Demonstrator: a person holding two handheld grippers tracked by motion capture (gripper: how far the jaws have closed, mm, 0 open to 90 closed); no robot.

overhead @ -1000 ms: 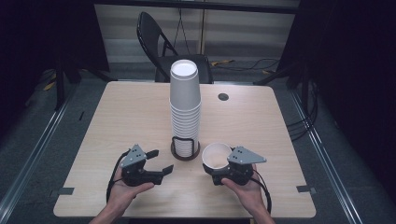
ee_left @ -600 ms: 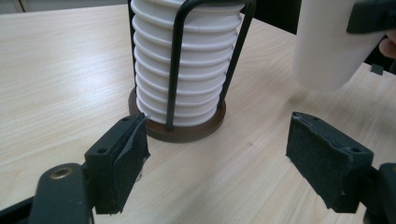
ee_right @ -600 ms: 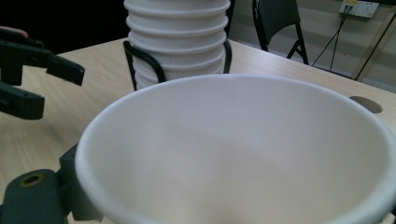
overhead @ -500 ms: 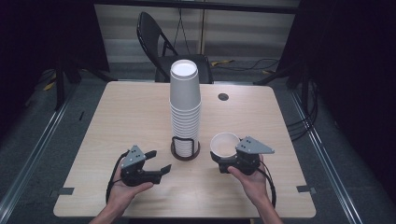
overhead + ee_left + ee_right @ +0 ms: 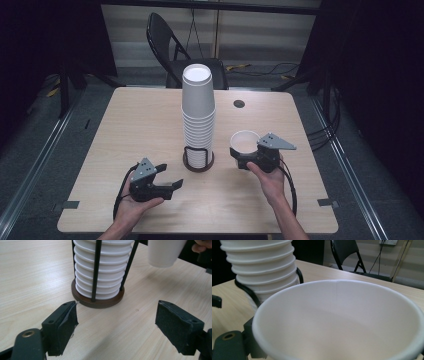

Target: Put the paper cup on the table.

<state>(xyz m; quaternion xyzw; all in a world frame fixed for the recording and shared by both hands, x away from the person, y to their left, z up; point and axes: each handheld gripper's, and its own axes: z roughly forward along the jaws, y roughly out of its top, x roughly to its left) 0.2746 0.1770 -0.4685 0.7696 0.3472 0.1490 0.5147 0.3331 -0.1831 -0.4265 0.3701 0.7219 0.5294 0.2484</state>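
High view: the right hand-held gripper (image 5: 243, 159) squeezes a white cup (image 5: 245, 143) beside the cup stack (image 5: 198, 112); the left hand-held gripper (image 5: 171, 176) sits wide open on the worktop (image 5: 130, 125).

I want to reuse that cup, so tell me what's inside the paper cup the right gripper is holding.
Nothing visible: the paper cup held by the right gripper shows bare white inner walls. Its bottom lies below the right gripper view's edge, so that part cannot be checked.

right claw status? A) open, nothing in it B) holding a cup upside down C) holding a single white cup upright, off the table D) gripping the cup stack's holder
C: the right claw grips a single white cup, mouth up; in the left gripper view its base hangs clear of the table.
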